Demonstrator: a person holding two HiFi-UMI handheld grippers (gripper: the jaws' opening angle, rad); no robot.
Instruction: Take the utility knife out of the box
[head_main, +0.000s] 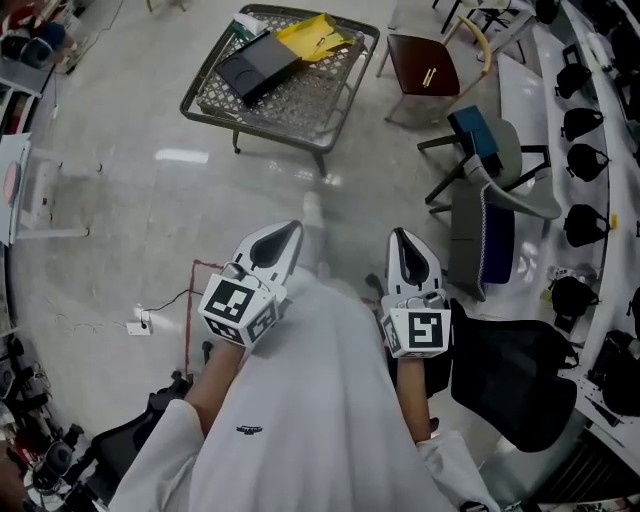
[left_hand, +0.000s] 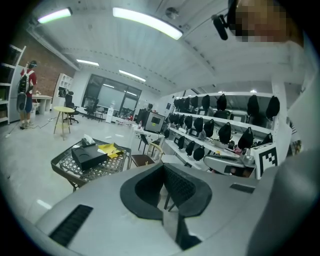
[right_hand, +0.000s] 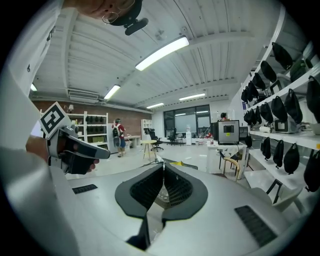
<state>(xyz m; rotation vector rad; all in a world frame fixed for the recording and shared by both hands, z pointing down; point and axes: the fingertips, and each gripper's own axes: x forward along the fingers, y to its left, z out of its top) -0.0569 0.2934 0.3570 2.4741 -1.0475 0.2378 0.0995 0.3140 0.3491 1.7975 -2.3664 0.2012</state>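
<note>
A black box (head_main: 257, 66) lies on a metal mesh table (head_main: 300, 95) at the far side of the floor, with a yellow sheet (head_main: 315, 38) beside it. The same black box (left_hand: 89, 156) shows in the left gripper view on the mesh table (left_hand: 80, 172). No utility knife is visible. My left gripper (head_main: 290, 228) and right gripper (head_main: 398, 234) are held close to my body, well short of the table. Both are shut with nothing between the jaws. In the gripper views the left gripper (left_hand: 162, 170) and right gripper (right_hand: 162, 167) have their pads pressed together.
A brown chair (head_main: 422, 66) stands right of the table, and a grey chair (head_main: 490, 165) nearer on the right. Shelves with black helmets (head_main: 582, 125) line the right side. A black office chair (head_main: 510, 385) is close at my right. A person (left_hand: 27, 92) stands far left.
</note>
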